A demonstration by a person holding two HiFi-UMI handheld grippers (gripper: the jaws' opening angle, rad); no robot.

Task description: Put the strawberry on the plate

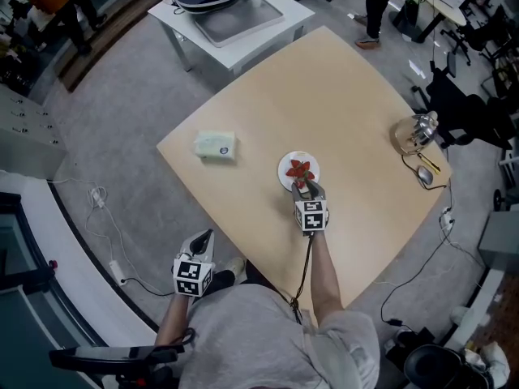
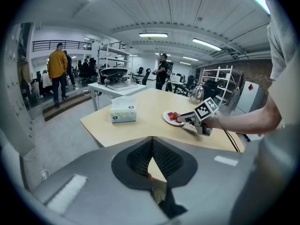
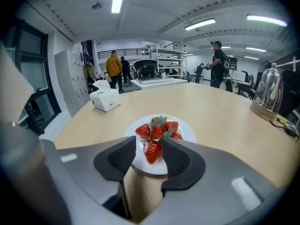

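Red strawberries (image 3: pixel 157 134), white plate (image 3: pixel 188 134).
Leaves (image 3: pixel 160 121) green; table (image 1: pixel 340 96) beige; box (image 1: pixel 216 146) pale green-white; right gripper (image 3: pixel 149 145) grey, pads (image 3: pixel 119 161) black and ribbed, cube (image 1: pixel 311 215) black-and-white squares.

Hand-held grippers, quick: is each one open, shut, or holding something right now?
Left hand-held gripper: shut, nothing in it.
Right hand-held gripper: open, jaws apart around a strawberry that lies on the plate.
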